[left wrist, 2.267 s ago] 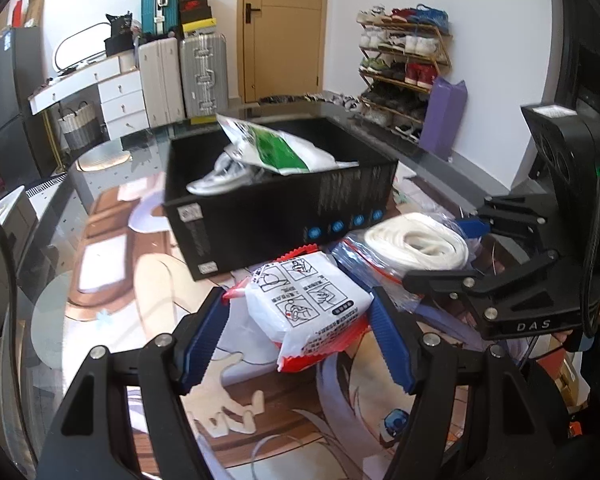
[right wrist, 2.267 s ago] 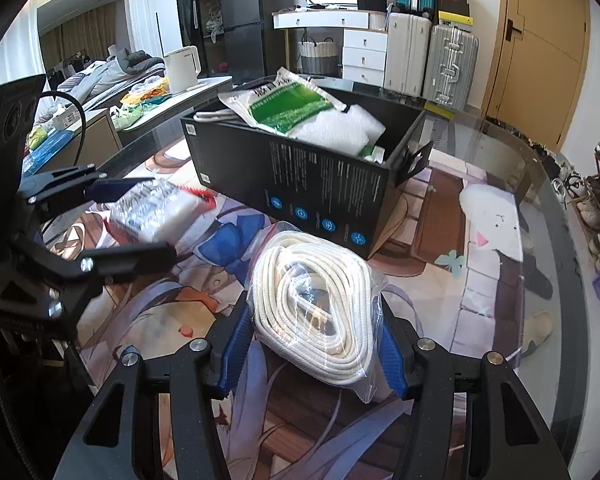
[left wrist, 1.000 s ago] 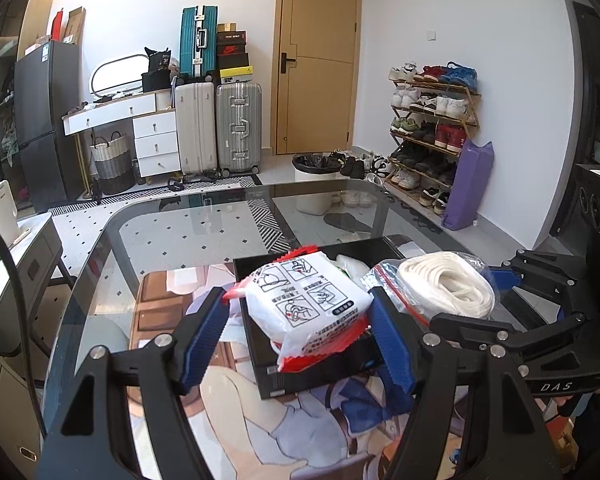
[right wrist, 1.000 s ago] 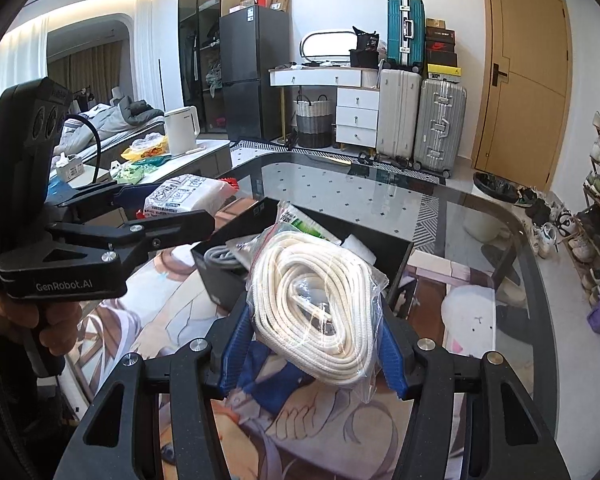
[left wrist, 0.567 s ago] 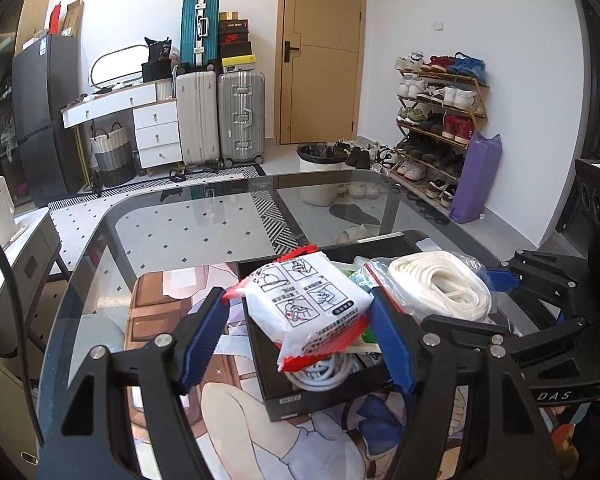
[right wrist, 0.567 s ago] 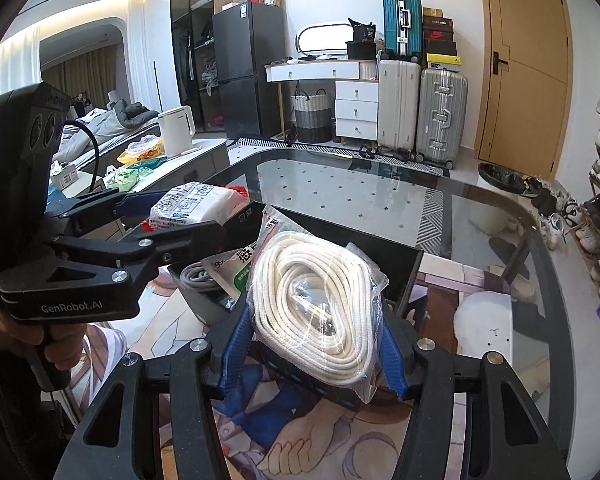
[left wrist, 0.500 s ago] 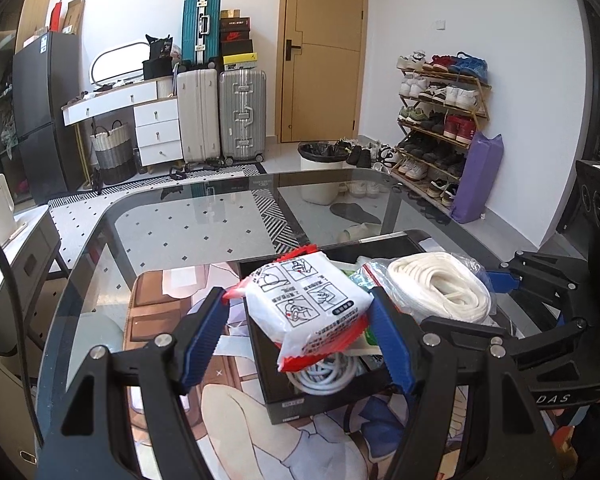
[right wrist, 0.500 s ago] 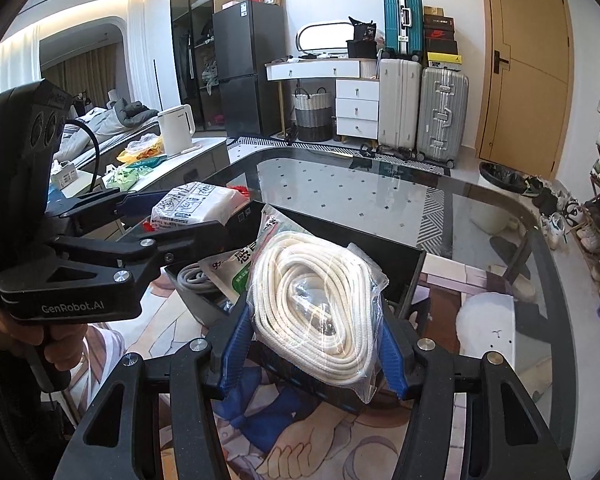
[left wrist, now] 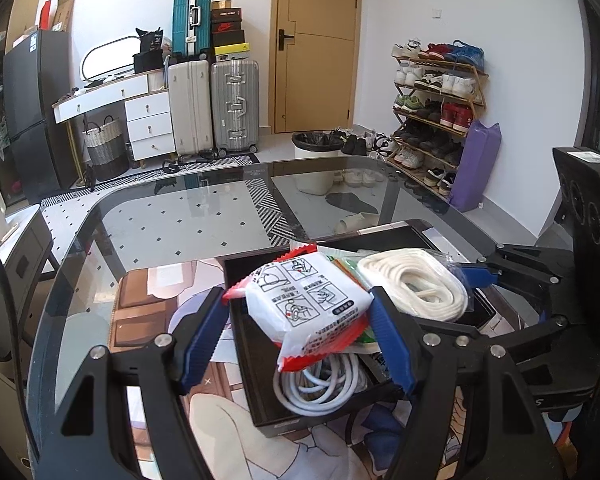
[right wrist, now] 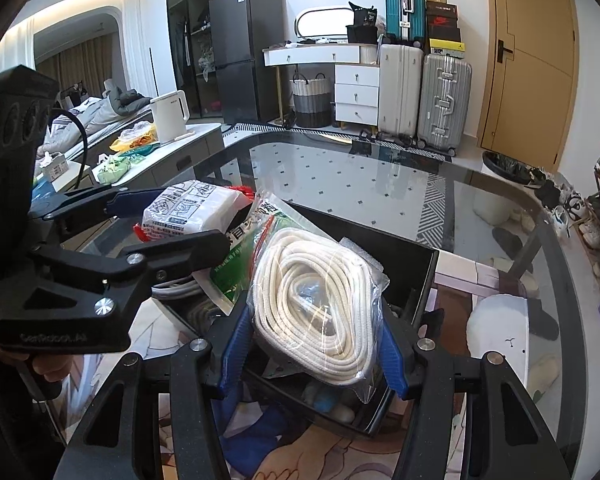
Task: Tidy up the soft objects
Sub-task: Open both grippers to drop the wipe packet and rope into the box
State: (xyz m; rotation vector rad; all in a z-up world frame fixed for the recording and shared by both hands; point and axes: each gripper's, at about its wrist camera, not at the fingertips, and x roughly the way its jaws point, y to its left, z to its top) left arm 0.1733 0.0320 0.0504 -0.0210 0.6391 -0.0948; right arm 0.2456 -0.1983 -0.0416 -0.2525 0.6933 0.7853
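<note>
My left gripper [left wrist: 300, 332] is shut on a white and red tissue pack [left wrist: 308, 304], held above the open black box [left wrist: 252, 344]. My right gripper [right wrist: 312, 340] is shut on a clear bag of coiled white rope [right wrist: 316, 308], also over the black box [right wrist: 416, 272]. In the right wrist view the left gripper [right wrist: 168, 220] with the tissue pack [right wrist: 188, 208] hangs to the left. The bag of rope [left wrist: 416, 284] shows at the right of the left wrist view. Inside the box lie a white cable coil [left wrist: 320, 388] and a green and white packet [right wrist: 236, 264].
The box stands on a glass table [left wrist: 180, 216] with a printed mat [left wrist: 148, 312] under the glass. A hand [right wrist: 40, 364] holds the left gripper's grip. A side counter with a kettle [right wrist: 170, 116], suitcases [left wrist: 216, 104] and a shoe rack [left wrist: 436, 100] stand beyond the table.
Both grippers have moved forward and slightly down over the box, still holding their loads. More of the box's inside, with the cable coil, now shows beneath them.
</note>
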